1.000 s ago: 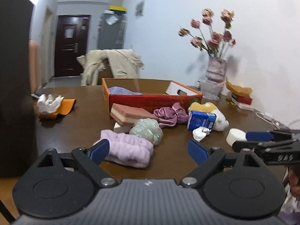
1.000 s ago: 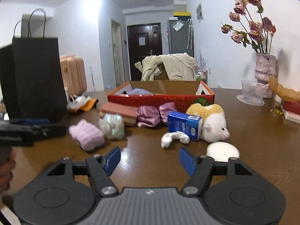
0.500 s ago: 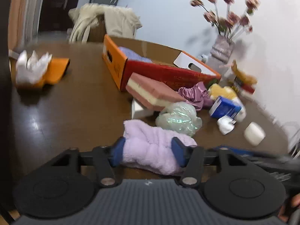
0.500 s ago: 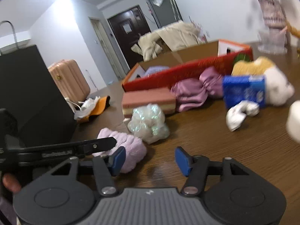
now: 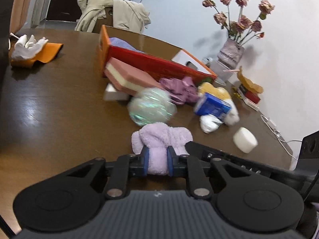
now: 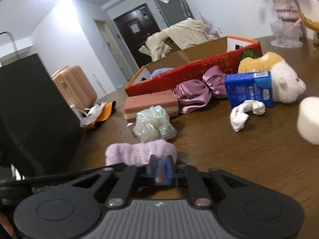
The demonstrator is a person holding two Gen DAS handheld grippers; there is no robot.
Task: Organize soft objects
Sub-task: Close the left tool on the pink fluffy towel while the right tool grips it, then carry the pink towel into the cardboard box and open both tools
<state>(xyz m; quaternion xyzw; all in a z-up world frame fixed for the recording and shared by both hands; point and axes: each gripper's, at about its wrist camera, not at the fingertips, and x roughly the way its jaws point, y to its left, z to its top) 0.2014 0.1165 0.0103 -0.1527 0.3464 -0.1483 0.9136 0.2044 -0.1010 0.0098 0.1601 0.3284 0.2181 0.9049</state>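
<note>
Lilac fleece headband (image 5: 161, 137) sits on the brown surface (image 5: 49, 109) at 6 o'clock in both wrist views, right at the near edge of the clutter. My left tool (image 5: 157, 164) is pinching it: both blue pads pressed into the fleece, which bulges between them. My right tool (image 6: 161, 169) has its jaws closing, and I see a thin fold of the same headband squeezed between its pads, so both tools grip one item from different ends. Right tool's black arm crosses the left view at about 4 o'clock, just beside the headband. Just past the headband at 12 o'clock, a pearly mesh bath pouf (image 6: 154, 126), blurred in the left view, close to the fleece; can't tell if touching. Behind that, a pink-and-cream layered sponge (image 6: 149, 104) leaning against the red cardboard box (image 6: 191, 69), which is open on top with something pale purple inside. At 1 o'clock of the pouf, a mauve satin scrunchie (image 6: 199, 90). Further to 2 o'clock, a blue carton (image 6: 249, 88) resting against a white-and-tan plush toy (image 6: 283, 83), with a crumpled white cloth (image 6: 244, 113) in front of the carton. White round pad (image 5: 245, 142) at 3 o'clock, apart from the rest. Far at 10 o'clock, white gloves (image 5: 28, 45) on an orange cloth. Vase of dried roses (image 5: 233, 53) by the wall at 1 o'clock.
</note>
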